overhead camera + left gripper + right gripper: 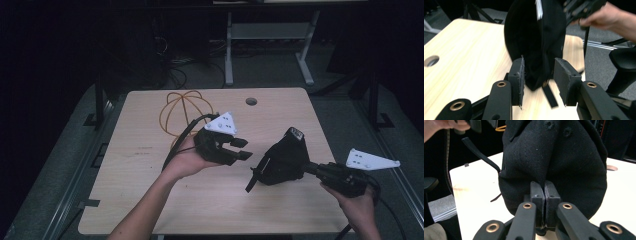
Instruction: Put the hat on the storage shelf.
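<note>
The right gripper (306, 167) is clenching the fabric of a black cap (281, 159), holding it above the table (150, 200) with its strap (252, 181) dangling toward the person. The cap's long axis is running away from the person. The left gripper (244, 149), jaws parted, is sitting just beside the cap, gripping nothing.

I look down from above the near table (150, 165) edge. Both gripper views face, close up, the same black cap (534, 37).
</note>
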`<state>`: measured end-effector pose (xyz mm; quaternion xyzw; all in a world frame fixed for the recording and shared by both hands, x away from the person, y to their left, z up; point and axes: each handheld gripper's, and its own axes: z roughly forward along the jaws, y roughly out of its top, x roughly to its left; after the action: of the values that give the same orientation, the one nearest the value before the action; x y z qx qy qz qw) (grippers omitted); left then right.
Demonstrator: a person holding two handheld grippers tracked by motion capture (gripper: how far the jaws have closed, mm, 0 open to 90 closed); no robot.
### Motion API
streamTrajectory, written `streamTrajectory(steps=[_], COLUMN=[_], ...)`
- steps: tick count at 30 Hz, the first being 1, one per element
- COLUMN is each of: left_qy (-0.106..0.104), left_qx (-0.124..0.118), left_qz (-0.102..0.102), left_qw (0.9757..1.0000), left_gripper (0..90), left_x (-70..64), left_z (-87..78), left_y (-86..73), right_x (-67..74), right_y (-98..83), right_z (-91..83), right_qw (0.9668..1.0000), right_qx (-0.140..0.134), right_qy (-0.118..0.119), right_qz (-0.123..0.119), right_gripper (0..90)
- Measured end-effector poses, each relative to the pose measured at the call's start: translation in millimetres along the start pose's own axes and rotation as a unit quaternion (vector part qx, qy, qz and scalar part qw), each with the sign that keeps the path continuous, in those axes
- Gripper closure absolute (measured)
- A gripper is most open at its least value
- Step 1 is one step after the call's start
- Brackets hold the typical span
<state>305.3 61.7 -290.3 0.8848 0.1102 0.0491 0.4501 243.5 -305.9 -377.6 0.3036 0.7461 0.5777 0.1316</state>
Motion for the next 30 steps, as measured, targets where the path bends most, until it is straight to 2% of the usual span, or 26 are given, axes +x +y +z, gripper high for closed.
streamTrajectory(steps=[5,6,7,8,12,13,14,15,17,25,26,30], left_qy=[0.003,0.007,0.007,0.011,0.016,0.016,0.019,0.019,0.022,0.013,0.012,0.02], left_qx=[0.005,0.01,0.01,0.014,0.024,0.024,0.033,0.033,0.037,0.049,0.05,0.054], left_qz=[-0.005,-0.006,-0.006,-0.007,-0.01,-0.01,-0.015,-0.015,-0.018,-0.027,-0.03,-0.027], left_qw=[1.0,0.9999,0.9999,0.9998,0.9995,0.9995,0.9992,0.9992,0.9989,0.9984,0.9982,0.998], left_gripper=[59.9,59.9,59.4,58.7,54.9,54.1,53.4,53.0,51.9,51.3,50.0,48.3], left_x=[0.9,0.7,0.7,0.4,0.1,0.1,0.6,0.6,0.0,-3.3,-4.6,-5.6], left_z=[-2.1,-2.0,-2.0,-1.7,-0.2,-0.2,1.7,1.7,4.0,8.7,11.1,11.4], left_y=[-15.0,-23.8,-23.8,-30.5,-50.1,-50.1,-59.5,-59.5,-71.1,-90.6,-97.3,-107.4], right_x=[-3.3,-4.1,-4.6,-5.3,-7.3,-7.9,-8.5,-8.5,-11.0,-14.1,-14.0,-14.5], right_y=[7.0,8.7,10.2,11.7,19.9,22.4,25.1,25.1,33.1,49.7,52.7,56.3], right_z=[-7.5,-8.5,-9.6,-10.7,-18.9,-20.8,-22.3,-22.3,-25.5,-26.0,-24.8,-22.2], right_qw=[1.0,0.9999,0.9999,0.9998,0.9997,0.9996,0.9996,0.9996,0.9994,0.9991,0.9991,0.9991], right_qx=[0.007,0.009,0.012,0.014,0.002,0.001,0.0,0.0,0.003,0.013,0.015,0.017], right_qy=[-0.005,-0.007,-0.008,-0.009,-0.02,-0.022,-0.024,-0.024,-0.029,-0.032,-0.031,-0.029], right_qz=[-0.004,-0.004,-0.006,-0.008,-0.013,-0.015,-0.016,-0.016,-0.019,-0.026,-0.025,-0.028], right_gripper=[88.2,88.1,88.2,88.2,88.2,88.2,88.2,88.2,88.2,88.2,88.2,88.2])
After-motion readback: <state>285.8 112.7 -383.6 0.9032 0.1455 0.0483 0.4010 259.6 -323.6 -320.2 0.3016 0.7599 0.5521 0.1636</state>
